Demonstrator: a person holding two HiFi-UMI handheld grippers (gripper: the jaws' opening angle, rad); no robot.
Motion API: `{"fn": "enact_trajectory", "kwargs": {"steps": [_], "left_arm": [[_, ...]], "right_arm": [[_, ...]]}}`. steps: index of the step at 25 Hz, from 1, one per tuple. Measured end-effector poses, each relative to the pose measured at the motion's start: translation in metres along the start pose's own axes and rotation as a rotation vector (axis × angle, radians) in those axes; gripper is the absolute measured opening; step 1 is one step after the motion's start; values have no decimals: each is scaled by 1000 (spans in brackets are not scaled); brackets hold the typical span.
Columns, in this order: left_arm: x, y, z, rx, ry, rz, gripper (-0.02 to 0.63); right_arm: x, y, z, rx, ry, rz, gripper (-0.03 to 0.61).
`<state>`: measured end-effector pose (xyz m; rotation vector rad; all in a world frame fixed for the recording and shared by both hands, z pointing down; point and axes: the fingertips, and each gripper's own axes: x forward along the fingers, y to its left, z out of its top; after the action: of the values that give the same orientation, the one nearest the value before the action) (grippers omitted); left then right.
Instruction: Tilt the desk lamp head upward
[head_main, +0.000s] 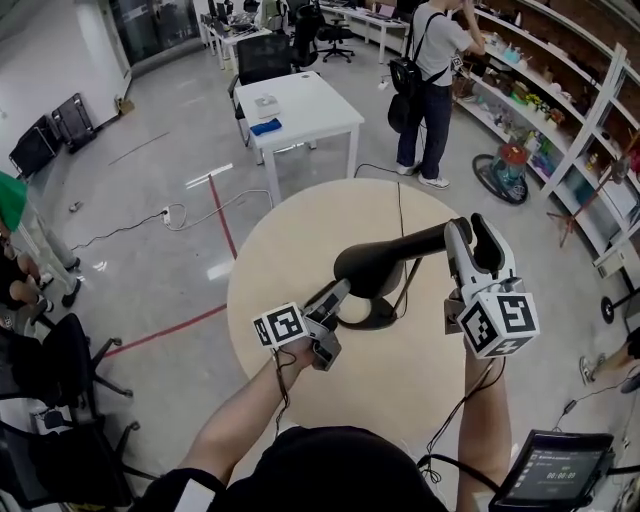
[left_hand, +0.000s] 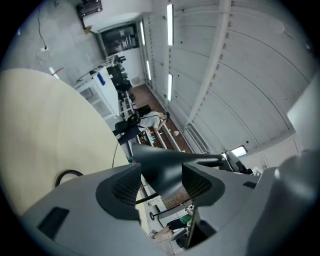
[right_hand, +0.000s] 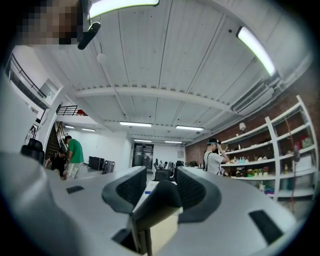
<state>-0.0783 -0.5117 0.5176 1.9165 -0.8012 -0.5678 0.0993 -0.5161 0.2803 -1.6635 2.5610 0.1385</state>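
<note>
A black desk lamp stands on a round beige table (head_main: 290, 250). Its long head (head_main: 370, 268) runs from a wide oval end at the left to a narrow end at the right, above the round base (head_main: 378, 322). My left gripper (head_main: 340, 292) points at the wide end; in the left gripper view that dark end (left_hand: 160, 167) shows between the wide-spread jaws of the left gripper (left_hand: 161, 189), with no pad seen pressing on it. My right gripper (head_main: 472, 238) is shut on the head's narrow end (right_hand: 156, 207), which fills the gap between the right gripper's (right_hand: 161, 186) pads.
The lamp's cable (head_main: 400, 215) runs across the table's far side. A white desk (head_main: 300, 110) stands beyond, and a person (head_main: 430, 70) faces shelves (head_main: 560, 120) at the right. Office chairs (head_main: 60, 380) sit at the left, and a screen (head_main: 550, 470) at the bottom right.
</note>
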Motion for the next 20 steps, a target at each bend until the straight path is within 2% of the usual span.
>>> {"fn": "enact_trajectory", "kwargs": {"steps": [4,9,14,20], "left_arm": [[-4,-1,1,-9,-1,5,262],[-11,4,6,-62,-38,0,262],[-4,-4,6,-38,-16,-28,262],[4,-5,7,-15,-8,-5,262]], "right_arm": [[0,-5,-9,10,40,-21,173],[2,-7,-14,73,65,18,175],[3,-13,-19,119,92,47,225],[6,-13,-22,145,118,88,227]]}}
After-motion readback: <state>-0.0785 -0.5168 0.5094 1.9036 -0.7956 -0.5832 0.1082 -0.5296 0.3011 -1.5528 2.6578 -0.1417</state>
